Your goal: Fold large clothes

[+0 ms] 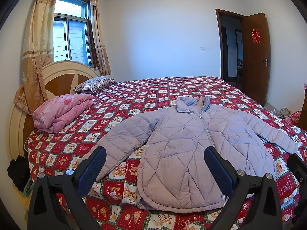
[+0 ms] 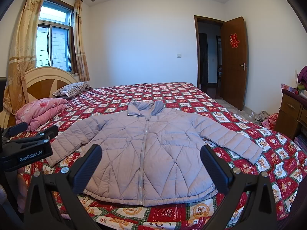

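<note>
Jacket [image 2: 149,149] first: the pale lilac quilted one lies face up and zipped on the red patchwork bedspread [image 2: 191,95], collar toward the far wall, hem at the near edge of the bed, both sleeves spread outward. That flat, symmetrical layout probably serves you well, since each sleeve can be brought across the body without dragging the rest.

Your left gripper [image 1: 155,164] hangs above the near-left part of the jacket, jaws spread wide and holding nothing. Your right gripper [image 2: 151,163] is likewise released and empty, centred over the hem, straddling the zip. Neither touches cloth yet, so folding looks not yet begun.

A folded pink quilt [image 2: 42,111] and striped pillow [image 2: 73,89] sit by the headboard, well apart from your work.

Readable writing: "GenRobot.AI" on the left gripper's body in the right wrist view. The brown door [image 2: 233,61] carries a red paper double-happiness ornament.
</note>
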Action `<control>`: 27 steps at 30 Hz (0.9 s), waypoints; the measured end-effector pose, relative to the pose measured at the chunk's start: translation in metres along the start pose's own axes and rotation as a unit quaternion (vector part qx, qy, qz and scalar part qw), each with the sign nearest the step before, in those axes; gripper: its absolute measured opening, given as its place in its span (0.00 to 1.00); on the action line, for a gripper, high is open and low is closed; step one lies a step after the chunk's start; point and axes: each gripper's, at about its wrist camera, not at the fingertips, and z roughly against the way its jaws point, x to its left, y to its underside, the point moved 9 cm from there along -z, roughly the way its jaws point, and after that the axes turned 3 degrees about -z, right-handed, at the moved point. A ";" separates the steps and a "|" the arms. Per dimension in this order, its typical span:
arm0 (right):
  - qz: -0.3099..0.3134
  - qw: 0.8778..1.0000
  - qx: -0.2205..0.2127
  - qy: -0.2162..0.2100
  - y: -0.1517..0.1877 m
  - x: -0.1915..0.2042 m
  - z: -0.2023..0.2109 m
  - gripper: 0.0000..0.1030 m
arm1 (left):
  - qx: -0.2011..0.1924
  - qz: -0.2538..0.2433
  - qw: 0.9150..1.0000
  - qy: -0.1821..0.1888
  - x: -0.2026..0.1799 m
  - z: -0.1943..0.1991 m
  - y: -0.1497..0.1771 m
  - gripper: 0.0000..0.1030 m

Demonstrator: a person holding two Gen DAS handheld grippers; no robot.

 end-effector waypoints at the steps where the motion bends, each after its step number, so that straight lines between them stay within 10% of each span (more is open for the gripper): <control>1: 0.000 1.000 0.000 0.000 -0.002 -0.001 0.001 1.00 | 0.000 0.000 1.000 0.000 0.000 0.000 0.000 0.99; 27: -0.007 1.000 0.008 0.004 0.002 0.001 0.002 1.00 | -0.003 0.002 1.000 -0.004 0.005 -0.003 -0.002 0.99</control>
